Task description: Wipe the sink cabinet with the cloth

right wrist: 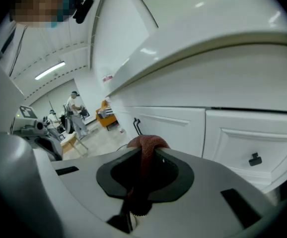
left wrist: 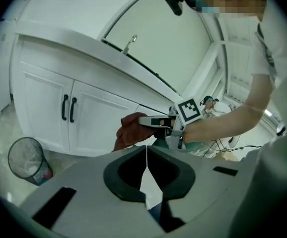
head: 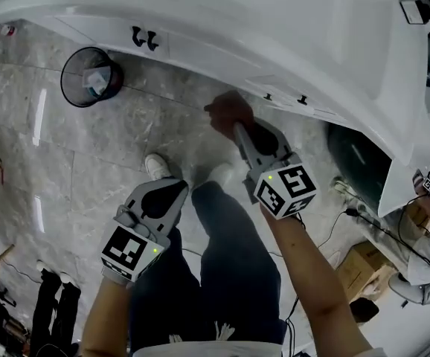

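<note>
Clamped in the right claw (right wrist: 143, 155): a rust-red cloth (right wrist: 146, 144), pinched tight between both jaws, its bunched fold bulging out over the tips. Hangs low, just before the white front of the sink cabinet (head: 297, 58), near the small black pulls (head: 268, 97) of the right-hand panels; cannot tell whether it touches the panel. Seen from the left gripper view as a dark red wad (left wrist: 130, 132) at the end of the right claw (left wrist: 148, 122), against the cabinet front (left wrist: 44, 103).

Lower and to the left, well apart from the cloth: the left claw (head: 176, 192), jaws pressed together with nothing between them (left wrist: 146, 155), pointing toward the cabinet.

Further left on the cabinet: a pair of doors with two black bar handles (left wrist: 68, 108), side by side at the meeting edge. Above, on the worktop, a faucet (left wrist: 130, 43). On the grey stone floor (head: 126, 136) by the left doors: a black wire mesh wastebasket (head: 90, 76), standing upright.
</note>
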A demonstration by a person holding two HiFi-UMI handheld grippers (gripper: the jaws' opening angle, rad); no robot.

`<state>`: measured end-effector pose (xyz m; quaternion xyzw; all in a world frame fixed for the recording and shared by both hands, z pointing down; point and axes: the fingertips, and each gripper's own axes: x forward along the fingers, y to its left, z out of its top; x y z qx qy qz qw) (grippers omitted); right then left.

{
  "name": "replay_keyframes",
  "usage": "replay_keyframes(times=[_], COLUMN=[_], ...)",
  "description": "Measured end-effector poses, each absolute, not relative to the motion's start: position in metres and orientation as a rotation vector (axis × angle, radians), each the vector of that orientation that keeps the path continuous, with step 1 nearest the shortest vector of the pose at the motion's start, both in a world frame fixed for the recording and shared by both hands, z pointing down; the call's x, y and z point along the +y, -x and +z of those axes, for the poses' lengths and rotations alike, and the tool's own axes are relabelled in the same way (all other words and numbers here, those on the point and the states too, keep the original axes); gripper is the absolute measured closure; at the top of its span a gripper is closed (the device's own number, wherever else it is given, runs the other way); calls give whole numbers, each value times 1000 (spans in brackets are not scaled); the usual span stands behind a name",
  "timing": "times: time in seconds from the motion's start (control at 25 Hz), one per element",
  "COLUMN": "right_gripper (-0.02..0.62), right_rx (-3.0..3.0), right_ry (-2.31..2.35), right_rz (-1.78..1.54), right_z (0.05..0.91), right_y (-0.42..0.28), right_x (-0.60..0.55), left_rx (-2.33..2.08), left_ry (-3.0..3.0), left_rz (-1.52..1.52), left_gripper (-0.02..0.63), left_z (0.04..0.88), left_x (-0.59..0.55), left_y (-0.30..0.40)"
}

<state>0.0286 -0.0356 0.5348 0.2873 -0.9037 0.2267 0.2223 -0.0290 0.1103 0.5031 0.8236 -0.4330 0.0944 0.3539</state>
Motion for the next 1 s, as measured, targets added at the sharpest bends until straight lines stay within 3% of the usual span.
replay_keyframes(times=[0.56, 1.0], right_gripper=[540, 540], right_rx=[-2729, -2821], right_ry=[-779, -839], right_rz=[434, 312], right_z=[318, 164], right_y=[-13, -50], right_x=[-9, 4], left_rx=[-1195, -1212], left_ry=[-2358, -2483], left_rz=[196, 89], left_gripper=[595, 594], left_z=[324, 185], left_x=[60, 38], left_y=[52, 34])
